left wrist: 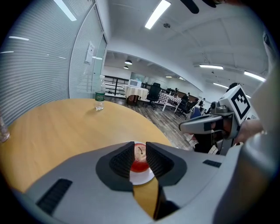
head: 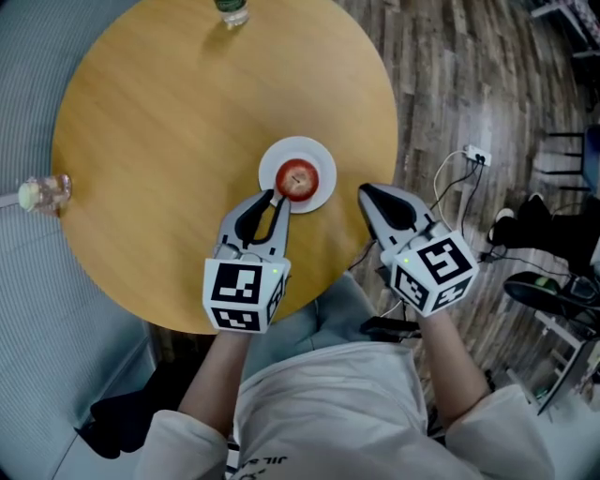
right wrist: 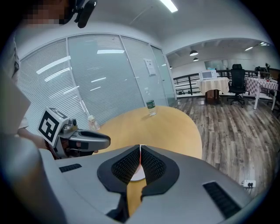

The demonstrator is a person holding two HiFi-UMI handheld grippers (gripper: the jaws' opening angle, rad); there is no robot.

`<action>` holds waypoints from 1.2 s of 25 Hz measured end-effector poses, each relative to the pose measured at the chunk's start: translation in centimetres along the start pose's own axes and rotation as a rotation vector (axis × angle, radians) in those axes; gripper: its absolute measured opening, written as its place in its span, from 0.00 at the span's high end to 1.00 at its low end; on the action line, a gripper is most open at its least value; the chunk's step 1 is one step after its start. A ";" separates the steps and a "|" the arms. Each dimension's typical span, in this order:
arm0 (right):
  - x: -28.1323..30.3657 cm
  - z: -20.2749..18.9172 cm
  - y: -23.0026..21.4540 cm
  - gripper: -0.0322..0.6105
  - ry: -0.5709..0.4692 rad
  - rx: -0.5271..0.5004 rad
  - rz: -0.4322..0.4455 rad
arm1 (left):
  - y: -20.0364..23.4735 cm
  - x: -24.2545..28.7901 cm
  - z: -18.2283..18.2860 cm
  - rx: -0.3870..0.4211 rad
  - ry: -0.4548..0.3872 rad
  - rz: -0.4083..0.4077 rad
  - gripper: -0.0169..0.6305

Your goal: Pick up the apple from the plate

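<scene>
So here's where we're at: the apple (head: 298,179) sits in the middle of a little white plate (head: 281,150). The plate is on the round wooden worktop (head: 169,141), over toward the side nearest us.

Our left gripper (head: 272,195) is angled down at it, with its tips right at the plate's near-left rim, just beside the apple. From above we can't tell if they actually touch the fruit. In the left gripper view its fingers (left wrist: 122,162) are only a small way apart. The red apple shows through that narrow gap, out past the tips and not pinched between the pads, so nothing's held on that side.

Our right gripper (head: 365,191) hangs just right of the plate, apart from it, over the worktop near its edge. Its fingers (right wrist: 129,166) are closed together with the tips meeting and nothing between them. Only a sliver of the plate peeks out behind.

Other stuff: a water bottle (head: 232,11) with a green label stands at the far edge, and a small clear bottle (head: 42,194) is at the left edge. Both are well apart from the plate. A white power strip (head: 477,155) lies on the wood floor (head: 450,75) off to the right.
</scene>
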State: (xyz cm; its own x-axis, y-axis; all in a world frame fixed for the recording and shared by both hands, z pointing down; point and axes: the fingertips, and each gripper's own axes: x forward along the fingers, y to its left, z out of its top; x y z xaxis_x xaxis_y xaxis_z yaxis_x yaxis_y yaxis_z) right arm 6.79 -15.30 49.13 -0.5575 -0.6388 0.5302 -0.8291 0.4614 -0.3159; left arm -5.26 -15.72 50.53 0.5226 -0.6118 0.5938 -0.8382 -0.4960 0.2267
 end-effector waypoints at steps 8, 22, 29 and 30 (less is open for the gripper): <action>1.5 -1.1 -1.0 0.90 0.036 0.027 0.017 | 0.2 4.1 -2.2 0.047 0.082 -0.027 0.53; 1.9 -2.9 -2.2 0.90 0.062 0.064 0.005 | 0.5 8.5 -5.3 0.118 0.172 -0.017 0.36; 1.9 -3.3 -2.4 0.90 0.077 0.072 0.009 | 0.5 9.3 -5.6 0.125 0.179 -0.012 0.35; 1.9 -3.3 -2.4 0.90 0.077 0.073 0.009 | 0.5 9.4 -5.7 0.124 0.182 -0.013 0.35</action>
State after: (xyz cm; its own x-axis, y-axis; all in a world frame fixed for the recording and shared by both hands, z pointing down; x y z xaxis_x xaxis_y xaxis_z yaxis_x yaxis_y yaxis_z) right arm 7.85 -15.59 53.52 -0.5625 -0.5842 0.5851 -0.8264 0.4190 -0.3761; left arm -1.64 -18.24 60.64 0.4875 -0.4892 0.7232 -0.7998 -0.5824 0.1452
